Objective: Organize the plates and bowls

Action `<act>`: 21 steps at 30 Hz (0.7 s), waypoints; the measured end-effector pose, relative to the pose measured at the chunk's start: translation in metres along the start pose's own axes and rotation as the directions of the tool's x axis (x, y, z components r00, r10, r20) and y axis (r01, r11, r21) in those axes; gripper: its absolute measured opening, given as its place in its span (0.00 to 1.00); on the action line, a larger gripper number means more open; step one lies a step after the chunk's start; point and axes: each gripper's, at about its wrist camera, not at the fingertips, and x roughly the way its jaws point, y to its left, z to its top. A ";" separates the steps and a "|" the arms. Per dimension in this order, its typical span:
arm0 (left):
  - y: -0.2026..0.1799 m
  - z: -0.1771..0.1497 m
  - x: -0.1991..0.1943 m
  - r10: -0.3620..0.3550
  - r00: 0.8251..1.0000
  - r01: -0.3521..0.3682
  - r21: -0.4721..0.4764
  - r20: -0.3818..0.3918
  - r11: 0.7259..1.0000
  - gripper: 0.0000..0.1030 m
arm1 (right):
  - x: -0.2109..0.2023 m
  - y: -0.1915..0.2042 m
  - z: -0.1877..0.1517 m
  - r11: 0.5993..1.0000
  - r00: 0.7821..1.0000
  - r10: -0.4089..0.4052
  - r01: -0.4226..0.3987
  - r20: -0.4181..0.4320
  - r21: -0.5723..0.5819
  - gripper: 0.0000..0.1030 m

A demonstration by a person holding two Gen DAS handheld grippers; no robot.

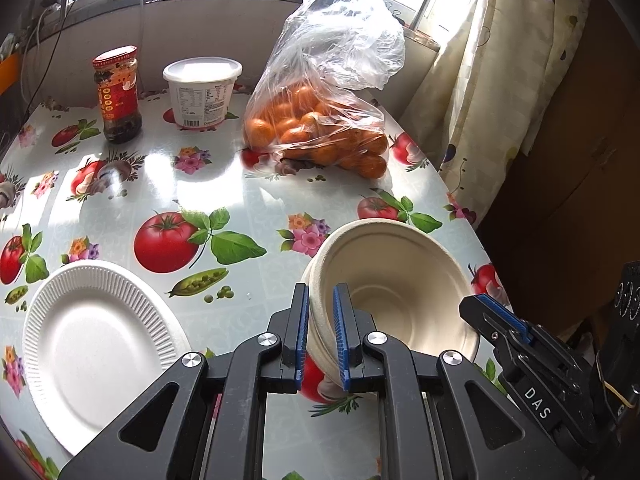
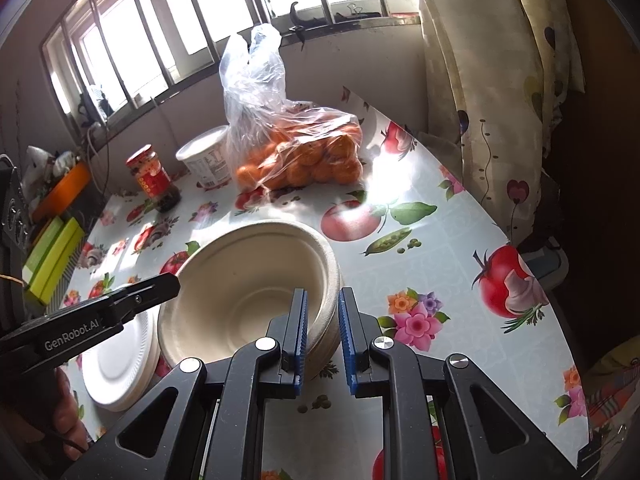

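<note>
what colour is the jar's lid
Red, on the jar by the white tub; clearest in the left wrist view.

We've got a table covered in a glossy oilcloth printed with tomatoes, pea pods and flowers (sun glare all over it). At the far side we see a red-labelled jar on the left, a white lidded tub just beside it, and to the right a clear plastic bag of oranges. Near left there's a white ribbed paper plate; in the right wrist view it looks like a small stack. The beige bowls at near right are tilted, so we can't tell whether they touch the cloth.
</note>
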 end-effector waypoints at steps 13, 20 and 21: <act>0.002 -0.006 0.012 0.006 1.000 -0.006 -0.004 -0.027 1.000 0.13 | 0.010 -0.004 -0.002 1.000 1.000 -0.004 0.004 -0.020 -0.001 0.15; 0.003 -0.007 0.013 0.009 1.000 -0.010 -0.005 -0.030 1.000 0.13 | 0.013 -0.005 -0.003 1.000 1.000 -0.005 0.005 -0.022 -0.001 0.15; 0.003 -0.007 0.014 0.010 1.000 -0.010 -0.005 -0.030 1.000 0.13 | 0.013 -0.005 -0.003 1.000 1.000 -0.005 0.005 -0.022 0.000 0.15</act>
